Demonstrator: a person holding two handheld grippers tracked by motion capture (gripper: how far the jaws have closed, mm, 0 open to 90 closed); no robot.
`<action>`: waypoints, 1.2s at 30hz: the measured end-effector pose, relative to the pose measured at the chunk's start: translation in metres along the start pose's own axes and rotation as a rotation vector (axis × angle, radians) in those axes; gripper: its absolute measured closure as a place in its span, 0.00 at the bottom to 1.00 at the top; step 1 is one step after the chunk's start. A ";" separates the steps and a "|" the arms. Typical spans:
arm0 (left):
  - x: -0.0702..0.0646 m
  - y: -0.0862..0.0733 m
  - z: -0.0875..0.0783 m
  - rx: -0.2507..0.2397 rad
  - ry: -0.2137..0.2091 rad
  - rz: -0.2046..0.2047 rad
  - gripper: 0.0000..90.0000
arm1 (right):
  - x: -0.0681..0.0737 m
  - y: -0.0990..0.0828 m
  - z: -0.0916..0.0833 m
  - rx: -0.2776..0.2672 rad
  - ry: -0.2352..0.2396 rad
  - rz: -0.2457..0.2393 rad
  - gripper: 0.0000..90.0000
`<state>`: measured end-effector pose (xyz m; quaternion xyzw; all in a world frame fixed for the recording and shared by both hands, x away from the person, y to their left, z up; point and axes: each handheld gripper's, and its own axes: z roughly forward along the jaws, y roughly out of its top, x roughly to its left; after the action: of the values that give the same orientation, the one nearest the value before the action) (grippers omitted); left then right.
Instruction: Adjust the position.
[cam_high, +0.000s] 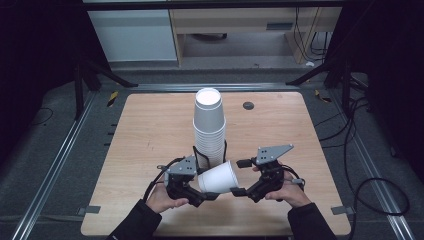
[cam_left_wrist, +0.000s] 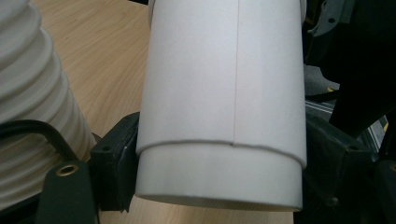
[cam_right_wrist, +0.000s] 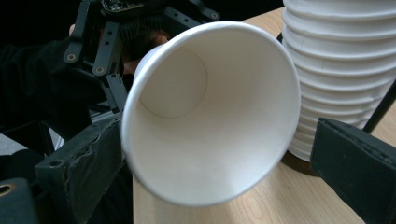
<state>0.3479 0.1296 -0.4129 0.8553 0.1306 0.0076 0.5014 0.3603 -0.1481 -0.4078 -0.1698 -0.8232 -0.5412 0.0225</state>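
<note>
A single white paper cup (cam_high: 218, 177) lies on its side just above the wooden table (cam_high: 150, 130), in front of a tall stack of upturned white cups (cam_high: 209, 125). My left gripper (cam_high: 204, 182) is shut on the cup's base end; in the left gripper view both jaws press the cup (cam_left_wrist: 219, 93) near its bottom. The cup's open mouth (cam_right_wrist: 210, 112) faces my right gripper (cam_high: 242, 177), which is open. Its left jaw sits against the rim and its right jaw stands apart from it. The stack (cam_right_wrist: 341, 70) rises just behind the cup.
The stack stands in a black wire holder (cam_high: 196, 152) at the table's middle. A small dark round disc (cam_high: 248, 105) sits near the far edge. Bare wood lies left and right of the stack. Cables and metal rails run along the floor around the table.
</note>
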 end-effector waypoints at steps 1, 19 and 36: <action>0.000 0.000 0.000 0.000 -0.009 -0.002 0.24 | 0.000 0.000 0.000 -0.003 0.004 0.006 0.03; -0.005 0.005 0.006 -0.006 -0.019 0.014 0.24 | -0.001 -0.003 0.013 -0.013 0.064 0.020 0.04; -0.006 0.005 0.009 0.005 -0.030 0.026 0.24 | -0.004 -0.005 0.018 -0.013 0.105 0.035 0.06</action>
<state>0.3440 0.1186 -0.4124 0.8581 0.1119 0.0008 0.5012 0.3649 -0.1346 -0.4205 -0.1556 -0.8143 -0.5543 0.0741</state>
